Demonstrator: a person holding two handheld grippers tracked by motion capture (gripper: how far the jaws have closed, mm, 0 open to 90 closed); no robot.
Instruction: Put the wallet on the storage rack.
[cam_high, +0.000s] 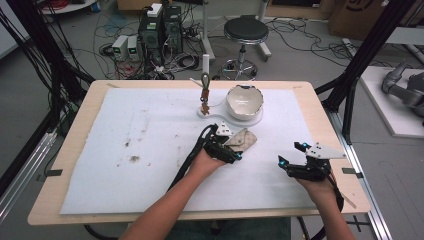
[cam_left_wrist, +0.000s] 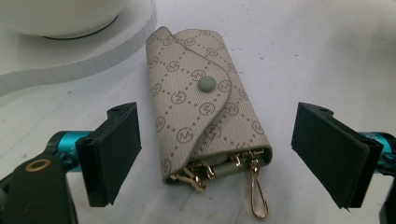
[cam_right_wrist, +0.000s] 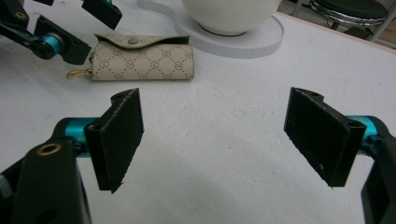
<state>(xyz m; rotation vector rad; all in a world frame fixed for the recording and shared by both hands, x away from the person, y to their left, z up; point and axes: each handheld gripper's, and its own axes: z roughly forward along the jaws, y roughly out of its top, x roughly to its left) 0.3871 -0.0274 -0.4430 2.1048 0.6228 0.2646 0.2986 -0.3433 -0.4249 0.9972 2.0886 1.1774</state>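
A beige monogram key pouch (cam_left_wrist: 205, 109) with a snap button lies flat on the white mat, gold clips poking out of its near end. My left gripper (cam_left_wrist: 217, 156) is open, its two black jaws standing either side of the pouch's near end without touching it. From above, the left gripper (cam_high: 226, 145) sits right behind the pouch (cam_high: 244, 138). My right gripper (cam_right_wrist: 215, 140) is open over bare mat, nothing between its jaws; the pouch (cam_right_wrist: 142, 60) lies ahead of it to the left. The right gripper (cam_high: 295, 157) is near the mat's front right.
A white bowl (cam_high: 244, 101) stands on a white base plate (cam_high: 255, 120) just beyond the pouch. A small stand with a hanging strap (cam_high: 205, 92) rises from that plate's left end. The mat (cam_high: 125, 145) has dirty smudges at left.
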